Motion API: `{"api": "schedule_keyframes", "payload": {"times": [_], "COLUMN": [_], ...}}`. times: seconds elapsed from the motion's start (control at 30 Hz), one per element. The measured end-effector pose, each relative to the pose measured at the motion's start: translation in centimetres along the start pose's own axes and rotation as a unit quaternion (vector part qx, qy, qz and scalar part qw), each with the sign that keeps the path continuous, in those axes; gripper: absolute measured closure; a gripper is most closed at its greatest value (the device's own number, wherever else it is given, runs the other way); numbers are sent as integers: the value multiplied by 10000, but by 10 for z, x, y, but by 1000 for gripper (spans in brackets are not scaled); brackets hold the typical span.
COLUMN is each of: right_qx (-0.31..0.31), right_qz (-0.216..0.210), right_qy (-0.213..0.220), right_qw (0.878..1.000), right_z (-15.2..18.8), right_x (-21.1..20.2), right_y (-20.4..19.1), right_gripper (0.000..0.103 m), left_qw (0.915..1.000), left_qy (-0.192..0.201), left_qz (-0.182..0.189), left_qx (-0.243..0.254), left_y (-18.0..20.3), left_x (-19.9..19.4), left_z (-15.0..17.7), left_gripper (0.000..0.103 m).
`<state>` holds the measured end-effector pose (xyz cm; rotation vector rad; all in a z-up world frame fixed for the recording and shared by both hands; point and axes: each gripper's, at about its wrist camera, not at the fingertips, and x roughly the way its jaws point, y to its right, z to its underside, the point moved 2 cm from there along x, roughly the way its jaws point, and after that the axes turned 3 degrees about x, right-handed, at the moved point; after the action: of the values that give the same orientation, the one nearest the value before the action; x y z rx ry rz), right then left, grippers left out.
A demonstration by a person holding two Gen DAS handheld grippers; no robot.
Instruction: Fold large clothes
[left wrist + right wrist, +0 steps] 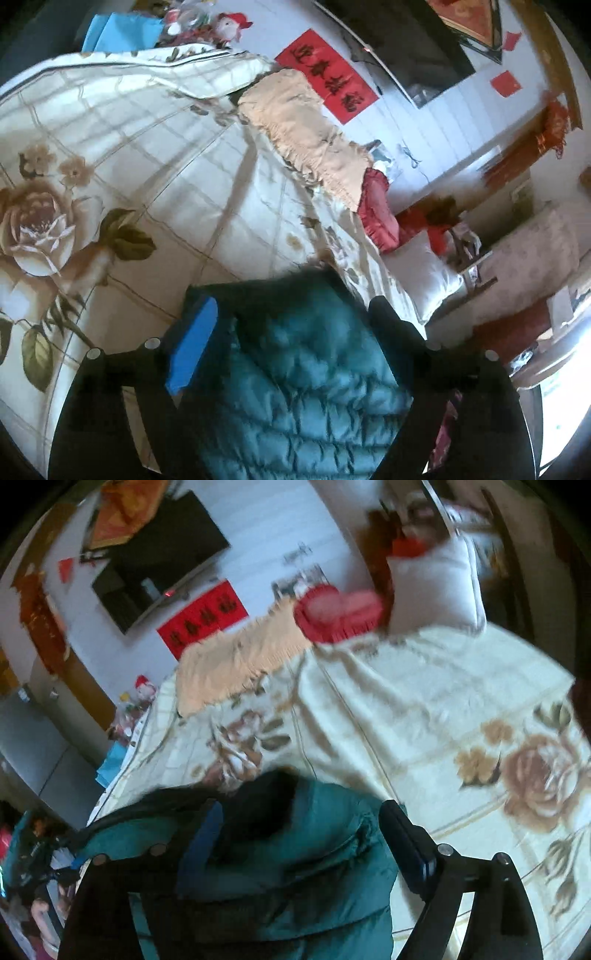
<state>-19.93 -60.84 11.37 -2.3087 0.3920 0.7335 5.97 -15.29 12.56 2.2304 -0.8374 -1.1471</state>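
A teal quilted down jacket [306,387] fills the space between the fingers of my left gripper [291,332], held over a bed with a cream floral quilt [129,177]. The jaws stand wide, with the bulky fabric bunched between them. In the right wrist view the same jacket [317,864], with a dark collar or lining [258,812], lies between the fingers of my right gripper [303,842], above the quilt [424,709]. Both views are blurred by motion. Whether the pads press the fabric is unclear.
A peach ruffled pillow [310,136] and a red pillow [380,218] lie at the head of the bed, a white pillow [428,280] beside them. A wall TV [159,557] and red banner [203,616] are behind. Clutter sits beside the bed [33,849].
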Motion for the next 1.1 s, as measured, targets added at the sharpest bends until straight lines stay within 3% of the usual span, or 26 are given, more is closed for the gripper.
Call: {"api": "schedule_keyframes", "payload": {"times": [0.17, 0.3, 0.43, 0.67, 0.93, 1.0, 1.1], "right_qx": [-1285, -1885, -2016, -1946, -1671, -1593, -1701], "right_qz": [-106, 45, 249, 712, 641, 437, 792], "right_qy": [-514, -780, -1077, -1424, -1536, -1228, -820], "right_qw": [9903, 9790, 9732, 9679, 9718, 9786, 9788], "right_z": [34, 66, 84, 92, 78, 65, 46], "right_x": [19, 61, 116, 181, 171, 145, 121], "right_y": [-76, -115, -131, -120, -116, -113, -96], "right_gripper": [22, 27, 28, 28, 27, 27, 26], "left_qw": [9988, 9931, 9776, 9651, 9587, 9582, 9582], "left_qy": [-14, -311, -540, -910, -951, -941, -943], "left_qz": [-232, -851, -1846, -2326, -2523, -2536, -2541], "left_qx": [425, 744, 858, 789, 903, 930, 919], "left_y": [23, 28, 14, -4, -4, -4, -4], "left_x": [4, 38, 77, 115, 125, 126, 126], "left_z": [24, 47, 56, 52, 54, 54, 54], "left_gripper": [19, 19, 19, 11, 8, 8, 7]}}
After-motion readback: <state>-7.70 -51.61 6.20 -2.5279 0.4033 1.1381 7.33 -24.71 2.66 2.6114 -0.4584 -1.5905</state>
